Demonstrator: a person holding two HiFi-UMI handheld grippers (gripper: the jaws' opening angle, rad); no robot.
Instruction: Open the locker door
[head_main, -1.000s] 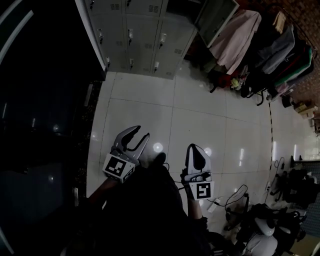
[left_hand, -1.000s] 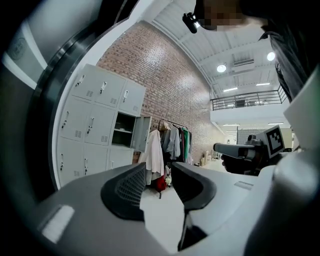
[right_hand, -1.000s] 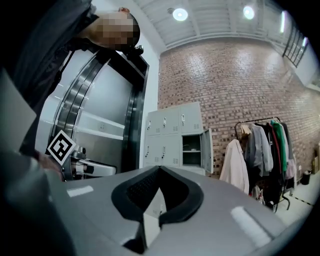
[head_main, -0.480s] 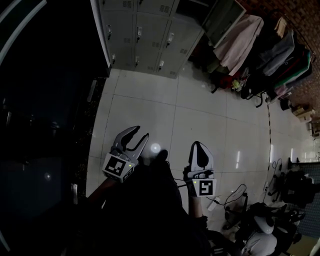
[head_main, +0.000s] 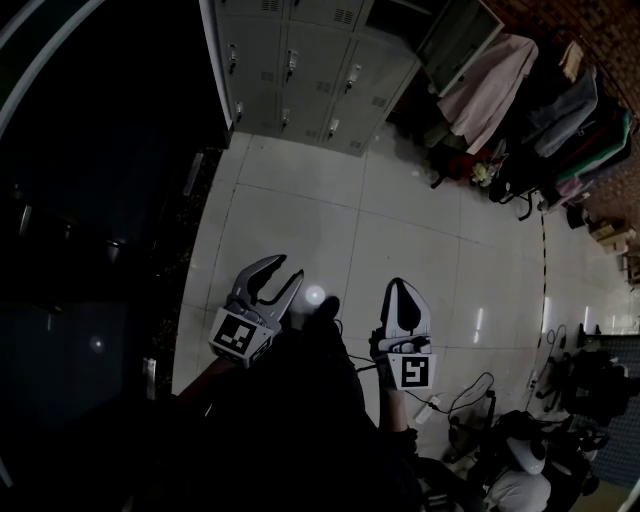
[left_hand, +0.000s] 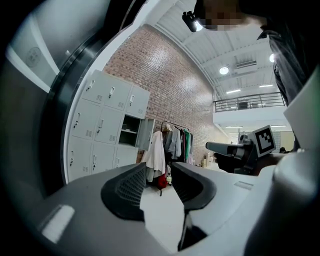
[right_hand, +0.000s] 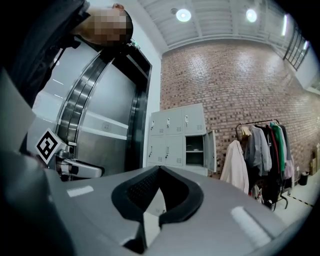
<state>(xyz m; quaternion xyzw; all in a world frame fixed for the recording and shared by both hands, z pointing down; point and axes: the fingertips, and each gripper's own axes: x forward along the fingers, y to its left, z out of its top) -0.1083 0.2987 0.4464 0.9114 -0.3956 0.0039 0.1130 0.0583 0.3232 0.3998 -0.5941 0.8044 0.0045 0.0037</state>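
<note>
A bank of grey lockers (head_main: 300, 60) stands far ahead at the top of the head view. In the right gripper view the lockers (right_hand: 172, 131) have closed doors, except one compartment whose door (right_hand: 212, 150) hangs open. They also show in the left gripper view as lockers (left_hand: 97, 130). My left gripper (head_main: 283, 270) is held low over the tiled floor, open and empty. My right gripper (head_main: 399, 287) is beside it, shut on nothing. Both are well short of the lockers.
A clothes rack (head_main: 525, 90) with hanging coats stands right of the lockers. A dark glossy wall (head_main: 90, 200) runs along the left. Cables and dark gear (head_main: 520, 440) lie on the floor at the lower right. White floor tiles (head_main: 330, 220) stretch between me and the lockers.
The lockers have slid down and right in the head view as the camera shifts. Both grippers stay about where they were, the left open and the right shut.
</note>
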